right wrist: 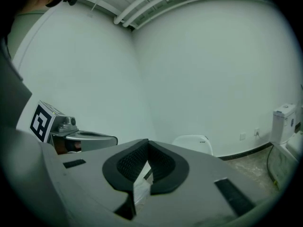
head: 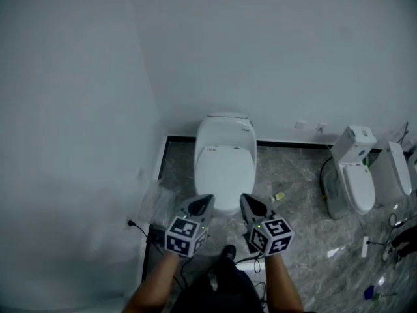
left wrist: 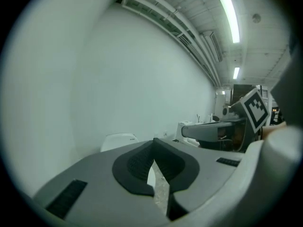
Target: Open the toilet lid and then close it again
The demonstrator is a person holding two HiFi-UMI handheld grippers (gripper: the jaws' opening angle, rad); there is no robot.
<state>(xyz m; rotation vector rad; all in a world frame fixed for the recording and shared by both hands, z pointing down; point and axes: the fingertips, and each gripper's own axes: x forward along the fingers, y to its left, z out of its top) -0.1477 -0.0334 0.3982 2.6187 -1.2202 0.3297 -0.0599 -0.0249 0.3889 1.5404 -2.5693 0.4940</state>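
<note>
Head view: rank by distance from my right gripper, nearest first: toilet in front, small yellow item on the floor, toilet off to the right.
1. The toilet in front, directly ahead of the right gripper.
2. The small yellow item, on the floor to its right.
3. The toilet off to the right, far right.

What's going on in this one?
A person stands facing a white toilet in the corner of the room. They hold the left gripper and right gripper in the air in front of it. Both grippers are shut and empty, and neither touches the toilet. Its lid is down. These pictures do not show whether it has been opened yet.
</note>
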